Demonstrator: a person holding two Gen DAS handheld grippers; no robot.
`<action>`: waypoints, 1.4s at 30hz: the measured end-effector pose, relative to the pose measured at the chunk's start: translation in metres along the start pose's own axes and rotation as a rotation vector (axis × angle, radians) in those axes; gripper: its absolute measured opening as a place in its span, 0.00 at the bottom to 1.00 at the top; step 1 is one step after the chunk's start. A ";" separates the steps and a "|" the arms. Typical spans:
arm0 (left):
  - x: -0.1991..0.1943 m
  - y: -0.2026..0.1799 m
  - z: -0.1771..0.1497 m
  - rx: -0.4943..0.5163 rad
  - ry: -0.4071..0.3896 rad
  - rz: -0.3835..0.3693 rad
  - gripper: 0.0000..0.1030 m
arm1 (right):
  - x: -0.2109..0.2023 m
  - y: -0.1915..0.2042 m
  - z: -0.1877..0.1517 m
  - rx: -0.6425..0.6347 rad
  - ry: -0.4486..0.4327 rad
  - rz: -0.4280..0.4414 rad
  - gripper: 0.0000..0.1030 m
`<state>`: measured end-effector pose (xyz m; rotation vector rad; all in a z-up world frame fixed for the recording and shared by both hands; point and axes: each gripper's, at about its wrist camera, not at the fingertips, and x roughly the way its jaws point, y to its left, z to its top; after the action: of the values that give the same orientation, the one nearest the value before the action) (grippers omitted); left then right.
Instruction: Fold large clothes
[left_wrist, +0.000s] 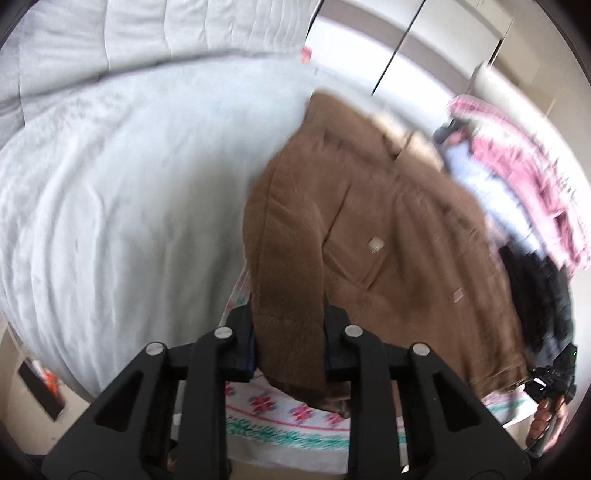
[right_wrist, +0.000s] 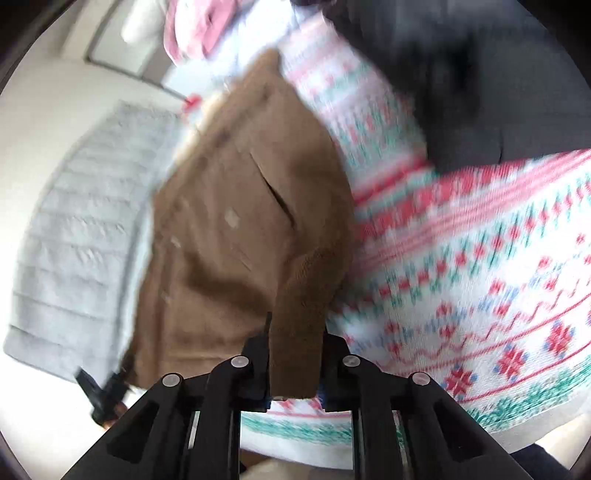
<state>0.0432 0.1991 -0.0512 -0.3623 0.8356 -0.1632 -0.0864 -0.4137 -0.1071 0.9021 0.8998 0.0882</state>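
Left tongs (left_wrist: 290, 332): clenched on a sleeve of the brown fleece coat (left_wrist: 388, 236). Right tongs (right_wrist: 295, 363): clenched on the coat's other sleeve end. Coat: tan, plush, with pale square patches and a slit pocket; body spread beyond both tongs, sleeves running back between the fingers. Beneath it: white knitted blanket (right_wrist: 480, 277) with red and green snowflake bands. Left of the coat: white bedspread (left_wrist: 129, 184) and grey quilted headboard (left_wrist: 110, 37). Right of it: pink garment (left_wrist: 517, 166) and black clothing (left_wrist: 535, 288), heaped together.
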 end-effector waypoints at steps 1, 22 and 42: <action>-0.005 -0.001 0.002 -0.008 -0.016 -0.019 0.26 | -0.007 0.004 0.002 -0.014 -0.032 0.021 0.15; -0.004 0.001 0.011 -0.109 -0.008 -0.059 0.18 | -0.002 0.011 0.004 -0.020 -0.062 0.044 0.10; -0.171 0.007 0.008 -0.198 -0.108 -0.138 0.15 | -0.178 0.095 -0.049 -0.181 -0.352 0.302 0.09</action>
<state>-0.0640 0.2562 0.0699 -0.6106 0.7214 -0.1881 -0.2086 -0.3963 0.0597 0.8452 0.4179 0.2588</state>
